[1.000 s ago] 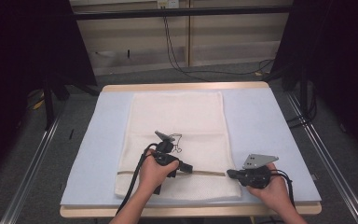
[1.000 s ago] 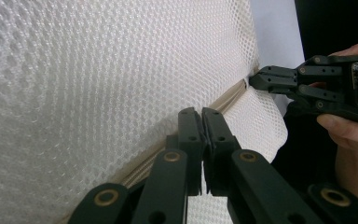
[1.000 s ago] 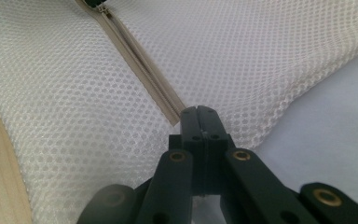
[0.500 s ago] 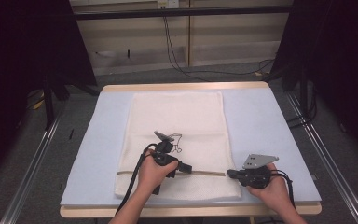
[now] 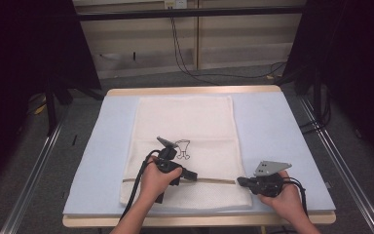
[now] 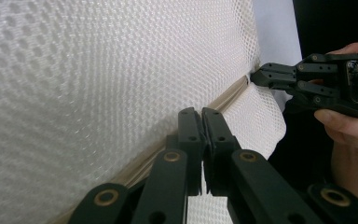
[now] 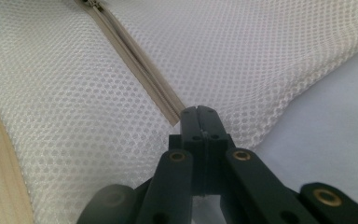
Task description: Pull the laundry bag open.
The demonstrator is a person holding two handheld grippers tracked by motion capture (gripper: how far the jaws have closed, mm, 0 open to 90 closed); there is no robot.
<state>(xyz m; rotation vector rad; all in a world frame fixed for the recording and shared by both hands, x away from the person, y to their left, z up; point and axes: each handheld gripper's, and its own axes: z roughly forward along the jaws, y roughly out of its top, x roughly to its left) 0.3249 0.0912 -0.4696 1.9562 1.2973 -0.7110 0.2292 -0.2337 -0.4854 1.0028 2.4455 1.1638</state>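
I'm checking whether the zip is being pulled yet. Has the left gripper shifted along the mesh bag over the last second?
No. In the high view the left gripper sits at the same spot on the zip line, below the printed figure on the mesh bag.

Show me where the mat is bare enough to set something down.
Blue mat lies bare right of the mesh bag and in a strip left of it. The near edge is crowded: left gripper and right gripper work the zipper.
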